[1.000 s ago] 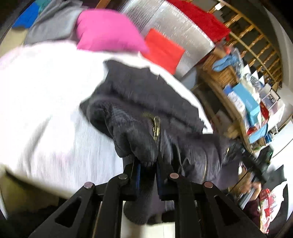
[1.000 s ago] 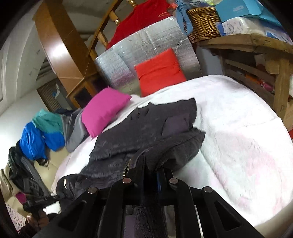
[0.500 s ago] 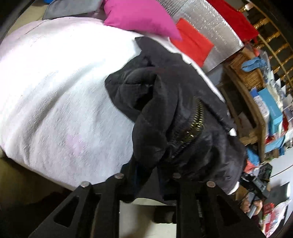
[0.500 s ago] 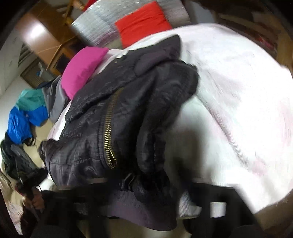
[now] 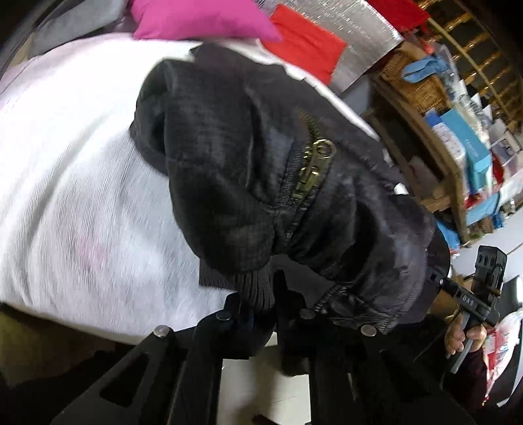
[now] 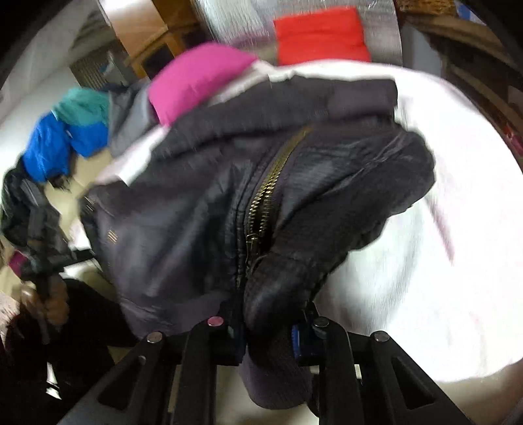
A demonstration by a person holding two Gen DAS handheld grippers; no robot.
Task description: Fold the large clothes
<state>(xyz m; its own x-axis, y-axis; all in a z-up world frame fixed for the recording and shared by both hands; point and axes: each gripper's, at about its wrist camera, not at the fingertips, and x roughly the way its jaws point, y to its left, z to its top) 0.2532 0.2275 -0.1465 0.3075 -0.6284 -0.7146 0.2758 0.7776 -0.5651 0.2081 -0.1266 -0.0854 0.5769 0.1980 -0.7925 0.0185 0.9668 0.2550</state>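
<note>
A dark quilted jacket (image 5: 228,157) with a brass zipper (image 5: 310,170) hangs bunched over the near edge of a white bed (image 5: 65,163). My left gripper (image 5: 261,310) is shut on the jacket's ribbed hem. In the right wrist view the same jacket (image 6: 202,229) fills the middle, its zipper (image 6: 264,196) running down to my right gripper (image 6: 271,330), which is shut on the ribbed hem too. The right gripper also shows at the right edge of the left wrist view (image 5: 483,287), held by a hand. The far part of the jacket lies on the bed.
A pink pillow (image 6: 196,78) and a red pillow (image 6: 320,32) lie at the bed's far side before a silver panel (image 5: 343,29). Blue and teal clothes (image 6: 68,130) are piled at the left. Wooden shelves with a basket (image 5: 415,81) and boxes stand to the right.
Both grippers have pulled the jacket's hem toward the bed's near edge and lifted it. The jacket has bunched up and hangs closer to both cameras. Both stay shut.
</note>
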